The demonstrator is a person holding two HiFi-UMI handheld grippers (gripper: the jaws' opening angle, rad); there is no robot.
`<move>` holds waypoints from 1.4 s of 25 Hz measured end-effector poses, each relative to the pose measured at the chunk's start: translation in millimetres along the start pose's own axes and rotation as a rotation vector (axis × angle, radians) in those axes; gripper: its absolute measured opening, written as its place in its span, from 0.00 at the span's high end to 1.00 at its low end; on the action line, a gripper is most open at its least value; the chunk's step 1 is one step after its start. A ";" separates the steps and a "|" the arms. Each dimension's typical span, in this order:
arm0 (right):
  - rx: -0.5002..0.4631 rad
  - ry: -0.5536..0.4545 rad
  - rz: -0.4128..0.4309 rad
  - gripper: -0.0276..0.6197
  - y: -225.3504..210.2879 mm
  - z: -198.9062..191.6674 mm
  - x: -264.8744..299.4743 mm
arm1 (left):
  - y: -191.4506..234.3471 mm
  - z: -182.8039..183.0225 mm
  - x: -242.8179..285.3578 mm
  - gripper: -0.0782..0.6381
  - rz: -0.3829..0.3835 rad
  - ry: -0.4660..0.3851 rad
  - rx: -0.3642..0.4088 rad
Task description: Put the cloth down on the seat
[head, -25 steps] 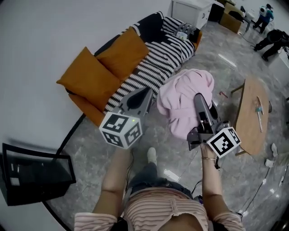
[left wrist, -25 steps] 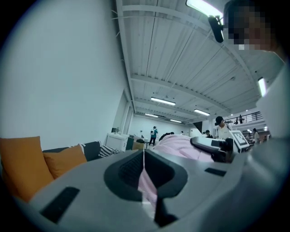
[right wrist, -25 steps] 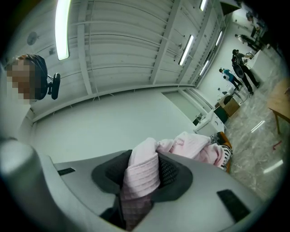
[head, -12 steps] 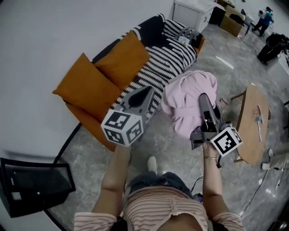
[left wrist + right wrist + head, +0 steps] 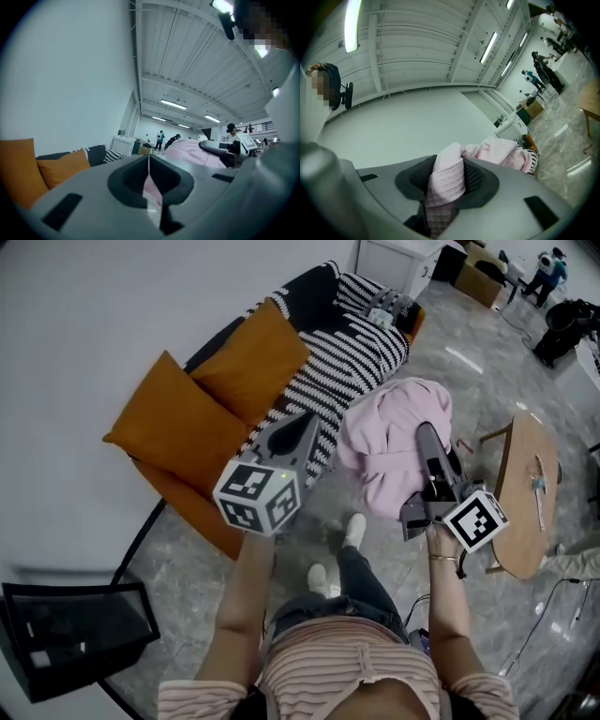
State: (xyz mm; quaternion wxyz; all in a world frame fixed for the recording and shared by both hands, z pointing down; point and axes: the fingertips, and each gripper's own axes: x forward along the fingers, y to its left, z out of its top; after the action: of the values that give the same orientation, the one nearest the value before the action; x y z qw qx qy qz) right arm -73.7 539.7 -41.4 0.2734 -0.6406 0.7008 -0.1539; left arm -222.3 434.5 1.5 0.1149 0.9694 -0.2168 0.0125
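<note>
A pink waffle-weave cloth hangs bunched in the air between my two grippers, just in front of the sofa. My right gripper is shut on a thick fold of the cloth, and the rest of the bundle shows beyond the jaws. My left gripper is at the cloth's left edge; its jaws are closed with a thin pink strip pinched between them. The seat is a sofa with a black-and-white striped cover, just beyond the left gripper's tip.
Two orange cushions lean on the sofa's left part. A small item lies at its far end. A wooden table stands to the right, a white cabinet behind, a dark screen at bottom left. People stand far off.
Both grippers have carried the cloth a little nearer the sofa. The person has stepped forward, one foot now ahead. Both grips look unchanged.
</note>
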 end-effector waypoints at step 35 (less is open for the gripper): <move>0.091 0.148 0.058 0.74 -246.9 61.8 181.9 | 73.5 14.2 262.7 0.87 0.200 0.096 0.034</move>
State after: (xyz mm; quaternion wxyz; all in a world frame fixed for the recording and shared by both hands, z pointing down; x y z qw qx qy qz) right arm 157.7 336.8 14.8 0.2543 -0.5936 0.7297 -0.2246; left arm -15.9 256.9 23.1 0.1067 0.9430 -0.3064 0.0739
